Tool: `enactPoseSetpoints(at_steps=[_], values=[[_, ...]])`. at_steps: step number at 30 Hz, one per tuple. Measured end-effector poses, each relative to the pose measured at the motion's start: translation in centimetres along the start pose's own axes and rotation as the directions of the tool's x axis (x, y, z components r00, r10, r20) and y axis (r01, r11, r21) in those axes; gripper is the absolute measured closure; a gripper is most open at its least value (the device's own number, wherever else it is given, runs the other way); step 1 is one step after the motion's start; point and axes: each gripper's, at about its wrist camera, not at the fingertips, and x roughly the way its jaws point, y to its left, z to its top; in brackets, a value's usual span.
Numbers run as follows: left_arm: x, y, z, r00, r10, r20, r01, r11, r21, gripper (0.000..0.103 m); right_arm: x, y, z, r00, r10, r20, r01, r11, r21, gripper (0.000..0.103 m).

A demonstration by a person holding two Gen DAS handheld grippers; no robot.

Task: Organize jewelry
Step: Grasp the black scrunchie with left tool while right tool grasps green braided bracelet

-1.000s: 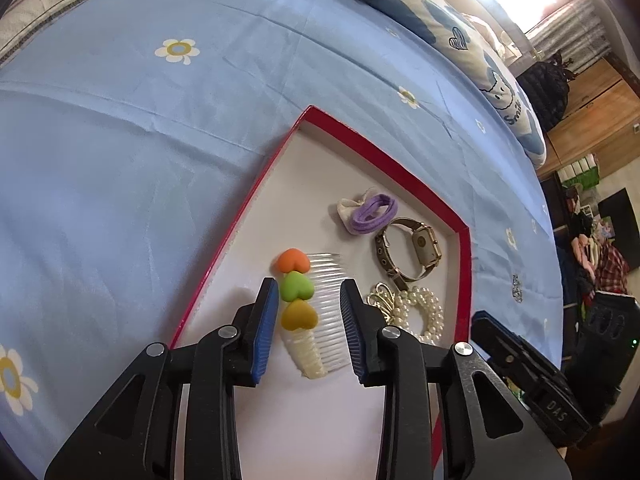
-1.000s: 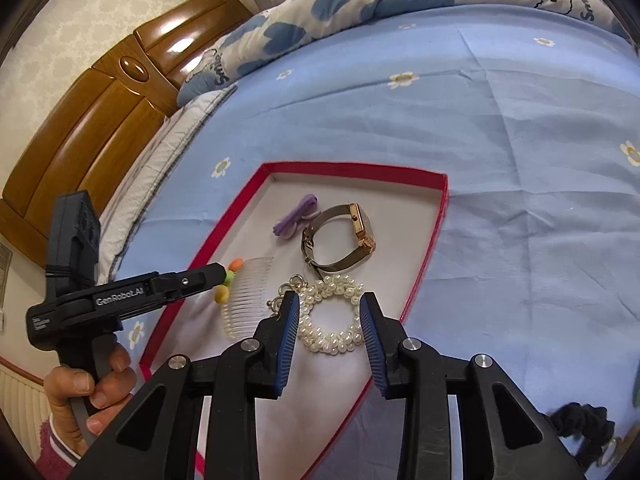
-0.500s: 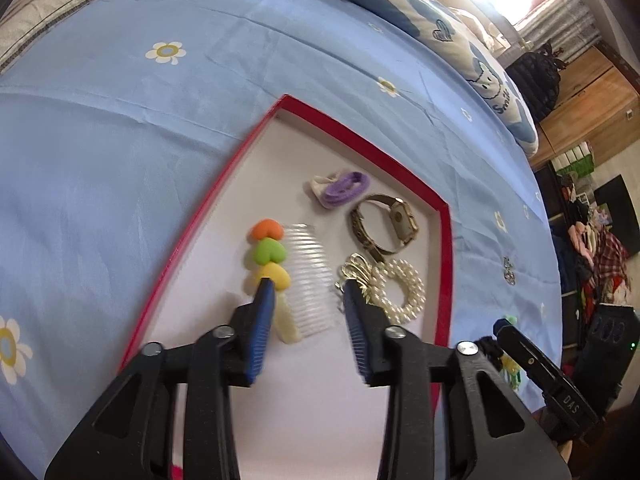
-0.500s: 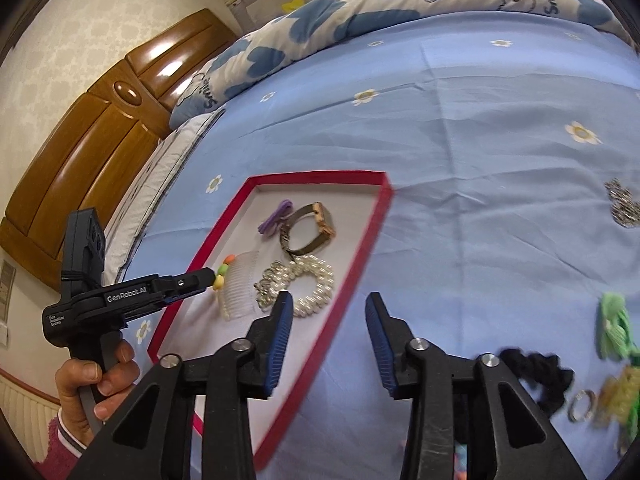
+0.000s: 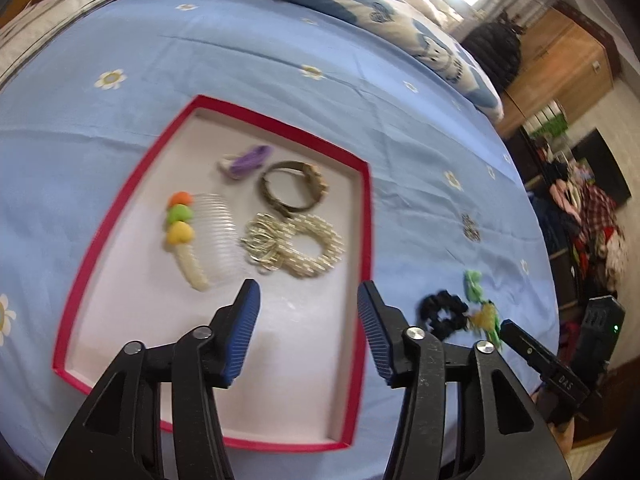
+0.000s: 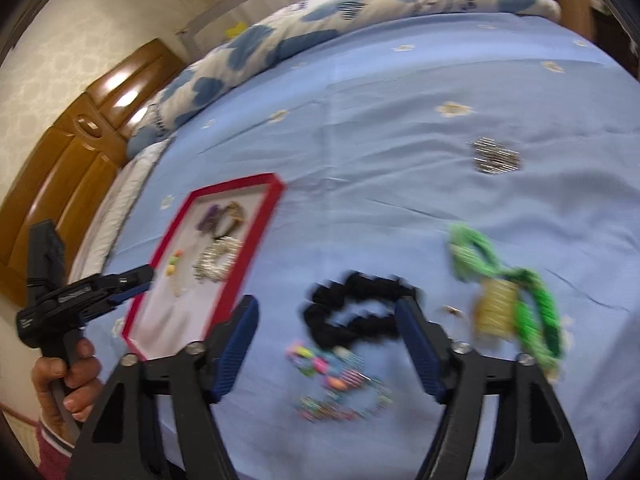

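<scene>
My left gripper [image 5: 308,300] hangs spread and empty over the red-rimmed tray [image 5: 367,216]; my right gripper [image 6: 326,318], spread too, frames the black scrunchie [image 6: 352,316] at twelve o'clock.

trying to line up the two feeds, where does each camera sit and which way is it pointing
Left wrist: on the left claw, open, looking down at the red tray; own fingers show.
Right wrist: on the right claw, open, facing the black scrunchie on the blue sheet; the left hand shows.
Shared: tray, scrunchie, green hair tie.
</scene>
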Motion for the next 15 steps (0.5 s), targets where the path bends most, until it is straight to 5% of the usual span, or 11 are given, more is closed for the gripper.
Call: enactPoseSetpoints(at_steps=[8,15], values=[[0.3,-4.0,-2.0,0.999,-0.032,-0.028,0.034,0.997,0.073,0.043,-3.6,-4.7,-2.3,0.996,-0.078,0.034,0.074,0.992,0.102,0.011],[1.9,-7.6,-3.4,0.997,-0.033,-0.073,0.043,0.988,0.149,0.043,-5.4,-5.9,-3.3,0.983,-0.156,0.098,0.154,0.988,0.031,0.011]])
